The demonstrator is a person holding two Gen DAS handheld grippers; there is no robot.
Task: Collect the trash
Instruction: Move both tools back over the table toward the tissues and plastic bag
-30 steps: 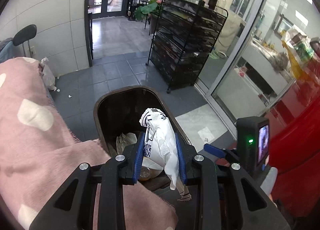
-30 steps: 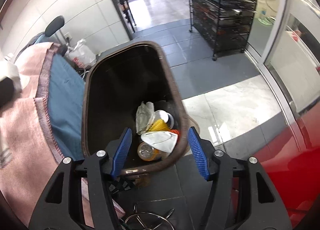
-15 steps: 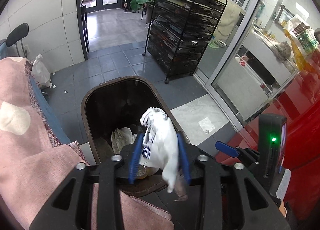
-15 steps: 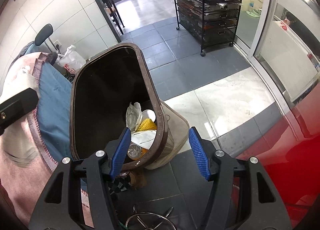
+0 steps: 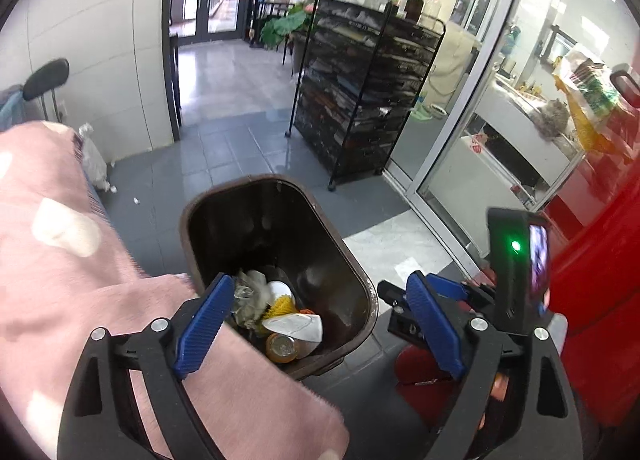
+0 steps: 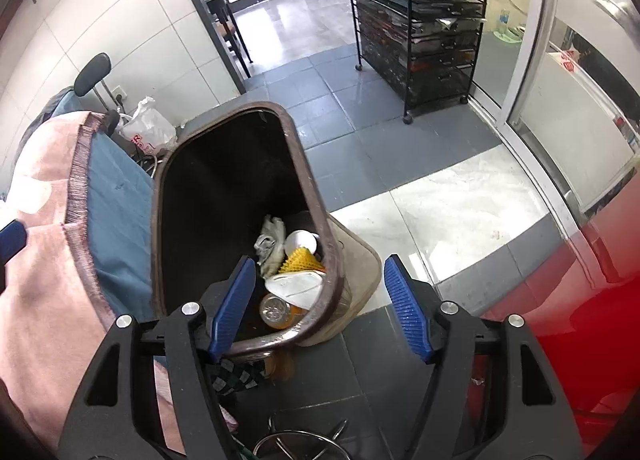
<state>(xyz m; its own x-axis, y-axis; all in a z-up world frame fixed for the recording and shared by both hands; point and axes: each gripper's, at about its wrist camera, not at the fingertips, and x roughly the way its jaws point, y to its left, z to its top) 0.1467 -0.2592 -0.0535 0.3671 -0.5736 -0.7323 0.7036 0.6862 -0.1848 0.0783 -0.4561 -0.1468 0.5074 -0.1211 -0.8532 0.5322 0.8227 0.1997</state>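
A brown trash bin (image 5: 362, 272) stands on the floor and holds crumpled paper (image 5: 248, 294), a white cup (image 5: 278, 290), a yellow spiky piece (image 5: 280, 306), a flat white piece (image 5: 296, 326) and a bottle of orange liquid (image 5: 282, 346). My left gripper (image 5: 318, 280) hangs above the bin's near end, its jaws opening wide with nothing between them. The right wrist view shows the bin (image 6: 298, 164) and the same trash (image 6: 294, 286) from closer. My right gripper (image 6: 319, 260) hovers over the bin's near rim, jaws opening and empty.
A pink blanket (image 5: 60, 260) over blue fabric (image 6: 116, 200) lies left of the bin. A black wire rack (image 5: 360, 100) stands on the tiles beyond it, beside a glass door (image 5: 480, 120). A red surface (image 5: 600, 300) fills the right. A white bag (image 6: 148, 128) sits by the wall.
The left jaws have spread wide and the white wrapper they gripped is gone from between them. The right jaws have widened slightly. The bin looks farther off in the left view.
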